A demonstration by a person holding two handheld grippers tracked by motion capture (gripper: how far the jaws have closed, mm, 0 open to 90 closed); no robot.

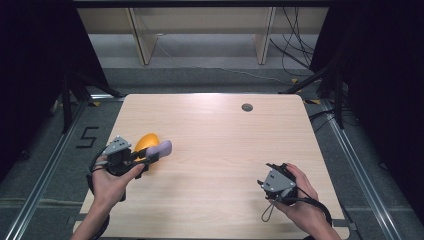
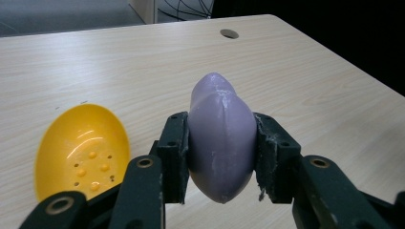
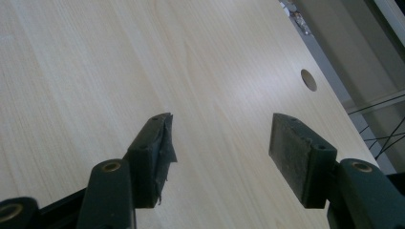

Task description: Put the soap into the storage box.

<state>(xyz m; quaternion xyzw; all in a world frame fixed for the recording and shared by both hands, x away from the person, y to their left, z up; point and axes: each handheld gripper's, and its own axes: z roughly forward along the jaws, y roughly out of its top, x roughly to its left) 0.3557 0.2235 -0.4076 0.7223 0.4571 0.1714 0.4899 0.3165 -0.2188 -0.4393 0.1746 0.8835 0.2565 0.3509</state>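
On the table [image 1: 215,150]: 1 purple soap bar [image 2: 220,138], 1 yellow dish [image 2: 82,150] w/ small holes in its base, 1 round cable hole [image 1: 247,107] near the far edge. Grippers — 2, a left gripper [image 2: 219,157] and a right gripper [image 3: 219,162], 2 black jaws apiece. Hands — 2, one per gripper.

My left gripper [image 2: 220,157] has its jaws clamped on a purple bar of soap [image 2: 220,143], held on edge above the wooden table [image 2: 119,62]. Beside it lies a yellow perforated soap dish [image 2: 81,150]. I see a round hole [image 2: 229,34] far off.
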